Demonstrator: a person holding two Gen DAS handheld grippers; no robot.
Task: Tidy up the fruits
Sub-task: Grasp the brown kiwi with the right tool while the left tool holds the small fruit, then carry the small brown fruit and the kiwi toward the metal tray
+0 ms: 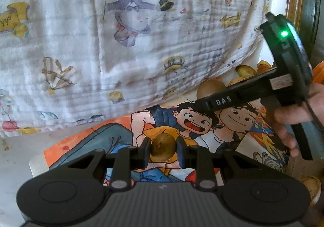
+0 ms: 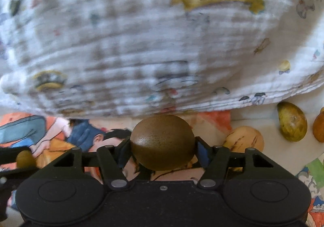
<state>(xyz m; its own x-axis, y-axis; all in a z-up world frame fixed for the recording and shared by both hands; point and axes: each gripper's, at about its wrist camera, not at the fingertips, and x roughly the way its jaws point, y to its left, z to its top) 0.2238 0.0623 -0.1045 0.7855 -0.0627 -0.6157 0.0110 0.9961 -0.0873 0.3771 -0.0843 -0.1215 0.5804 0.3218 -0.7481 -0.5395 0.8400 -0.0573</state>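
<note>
- The left gripper (image 1: 163, 151) is closed on a small brown fruit (image 1: 163, 149), pinched between its two fingers above the cartoon picture sheet (image 1: 113, 135).
- The right gripper (image 2: 163, 146) is clamped on a larger brown fruit (image 2: 163, 142), which fills the gap between its fingers.
- From the left wrist view, the right gripper sits at two o'clock, with a hand (image 1: 293, 119) on its handle at three o'clock.
- A yellow-green fruit (image 2: 292, 122) lies at three o'clock in the right wrist view, and a pale orange fruit (image 2: 246, 141) is near it.
- A printed white cloth (image 1: 101, 44) fills twelve o'clock; it looks draped over something, though the blur hides what.
</note>
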